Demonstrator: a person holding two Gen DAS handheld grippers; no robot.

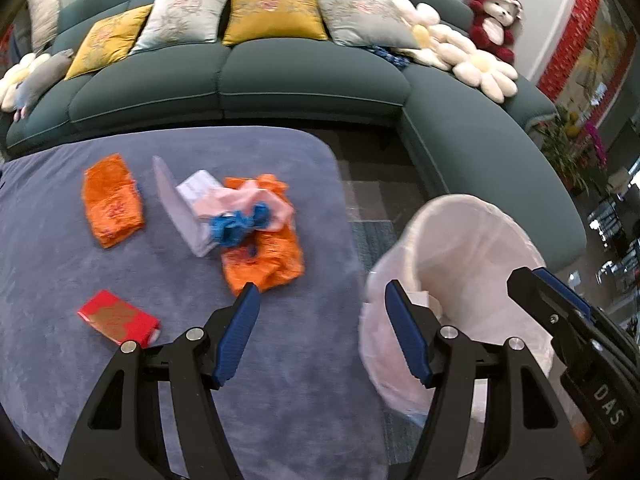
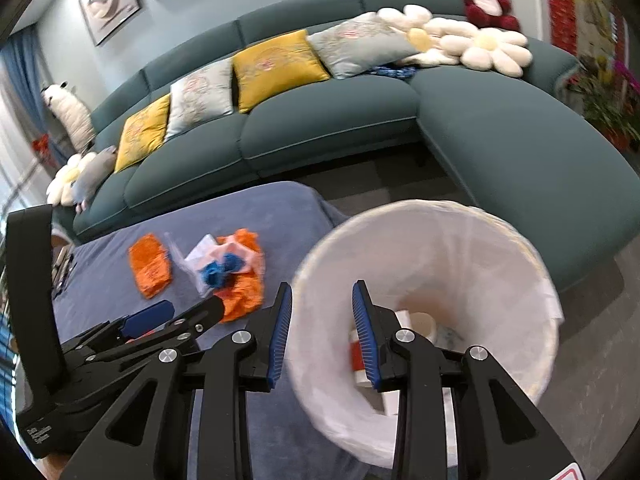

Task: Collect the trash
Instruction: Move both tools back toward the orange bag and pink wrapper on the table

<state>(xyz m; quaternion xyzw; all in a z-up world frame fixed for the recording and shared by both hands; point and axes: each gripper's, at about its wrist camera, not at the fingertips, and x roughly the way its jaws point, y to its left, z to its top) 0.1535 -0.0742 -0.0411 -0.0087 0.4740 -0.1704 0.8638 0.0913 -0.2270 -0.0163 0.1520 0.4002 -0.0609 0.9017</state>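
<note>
Left gripper (image 1: 322, 330) was spread wide, nothing between its blue pads, hovering over the near edge of the table (image 1: 80, 240) beside the bin. Right gripper (image 2: 322, 330) was also released and empty, jaws parted over the bin's rim, left finger above the cloth, right finger above the bin's mouth. The bin (image 2: 520, 272), lined with a white bag, stood on the floor just off the table's right edge; some trash already lay at its bottom, incl. a paper cup (image 2: 422, 322) and something red-white, partly hidden by the finger. On the table, nearest the left gripper, a red packet (image 1: 116, 316) lay flat. Further out, a crumpled orange wrapper (image 1: 262, 258) with a blue wad (image 1: 238, 226) and pink plastic (image 1: 240, 200) piled on it, touching a pale flat box (image 1: 176, 204) tilted up. Left of that pile, apart from it, a second orange wrapper (image 1: 112, 200). Behind the table, a teal sofa (image 1: 312, 76) with yellow and grey cushions, white flower pillows (image 1: 480, 68), and a red plush (image 1: 494, 20) at the corner.
</note>
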